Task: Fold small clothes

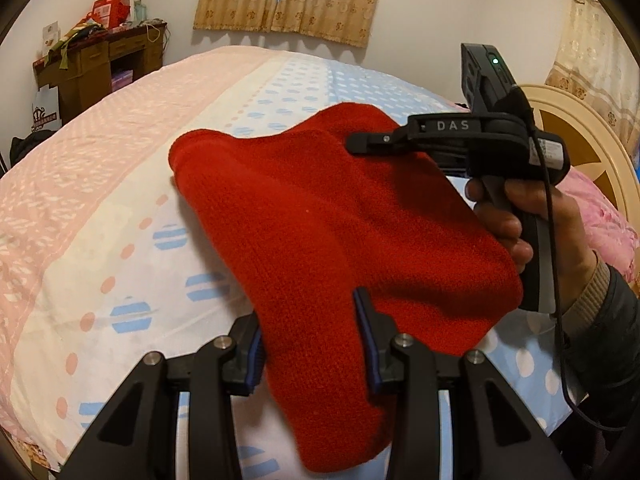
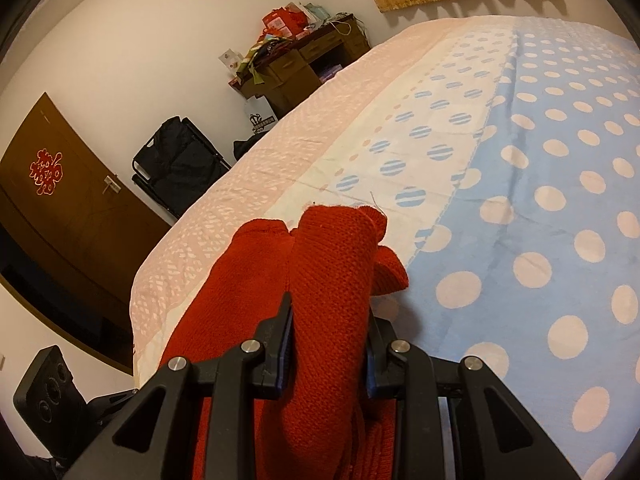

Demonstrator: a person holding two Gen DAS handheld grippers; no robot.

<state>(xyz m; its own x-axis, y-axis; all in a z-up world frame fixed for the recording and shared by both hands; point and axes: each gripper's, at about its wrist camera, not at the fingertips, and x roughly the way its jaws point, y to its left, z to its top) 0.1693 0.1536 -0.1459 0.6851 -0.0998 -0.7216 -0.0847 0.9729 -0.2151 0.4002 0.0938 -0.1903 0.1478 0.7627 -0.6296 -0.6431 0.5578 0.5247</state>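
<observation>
The bed (image 1: 100, 208) fills most of both views, its spotted cover in pink, white and blue bands giving me a broad flat place to lay the fold down. I judge that is why I work above it and not over the floor.

The red knit garment (image 1: 320, 220) hangs in the air over the bed, stretched between my two grippers, so its weight pulls it smooth and I can see its edges before doubling it. It looks thick and soft, and some of it sags below my grip; whether its lowest part touches the cover I cannot tell.

My right gripper (image 1: 352, 144), seen from the left wrist camera, holds the far right edge of the garment, with my right hand (image 1: 528, 220) wrapped round its handle. In its own view its jaws are clamped on a bunched roll of the knit.

My left gripper (image 1: 312, 340) pinches the near edge, both pads pressed into the fabric. Holding two edges apart keeps the cloth taut for the fold.
</observation>
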